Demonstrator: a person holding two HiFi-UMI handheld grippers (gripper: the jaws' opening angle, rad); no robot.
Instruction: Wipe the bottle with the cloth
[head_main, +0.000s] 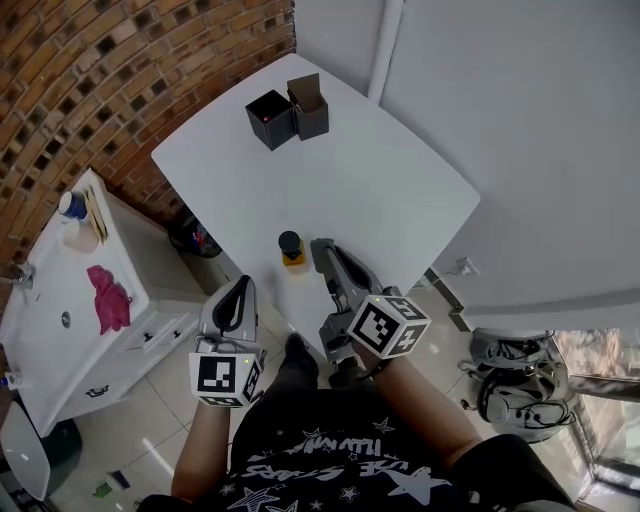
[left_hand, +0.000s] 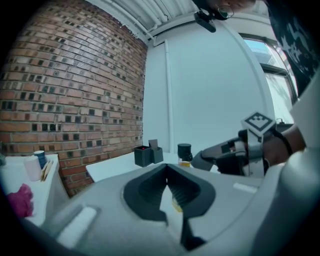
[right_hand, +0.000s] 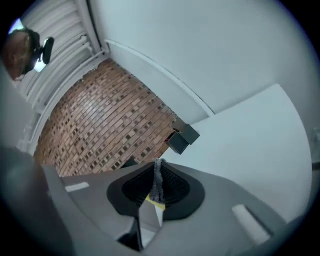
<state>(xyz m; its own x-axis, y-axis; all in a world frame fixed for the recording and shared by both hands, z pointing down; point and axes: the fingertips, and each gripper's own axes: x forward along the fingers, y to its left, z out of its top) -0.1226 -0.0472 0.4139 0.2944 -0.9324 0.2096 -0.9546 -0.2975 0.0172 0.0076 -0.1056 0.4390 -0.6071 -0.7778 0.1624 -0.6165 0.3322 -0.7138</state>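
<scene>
A small bottle (head_main: 291, 247) with a black cap and a yellow label stands near the front edge of the white table (head_main: 390, 170). It also shows in the left gripper view, as the bottle (left_hand: 184, 152). My right gripper (head_main: 321, 246) lies just right of it, tips level with the cap, rolled on its side. Its jaws (right_hand: 157, 183) are closed, with a thin grey fuzzy strip in the seam; I cannot tell what the strip is. My left gripper (head_main: 240, 287) hangs off the table's front edge, shut and empty (left_hand: 168, 186). A pink cloth (head_main: 108, 298) lies on the white cabinet at the left.
Two black boxes (head_main: 286, 112) stand at the table's far corner by the brick wall. The white cabinet (head_main: 40, 330) holds a blue-topped cup (head_main: 72, 205) and a roll. A dark bin (head_main: 195, 238) sits under the table's corner. Grey gear (head_main: 510, 385) lies on the floor at the right.
</scene>
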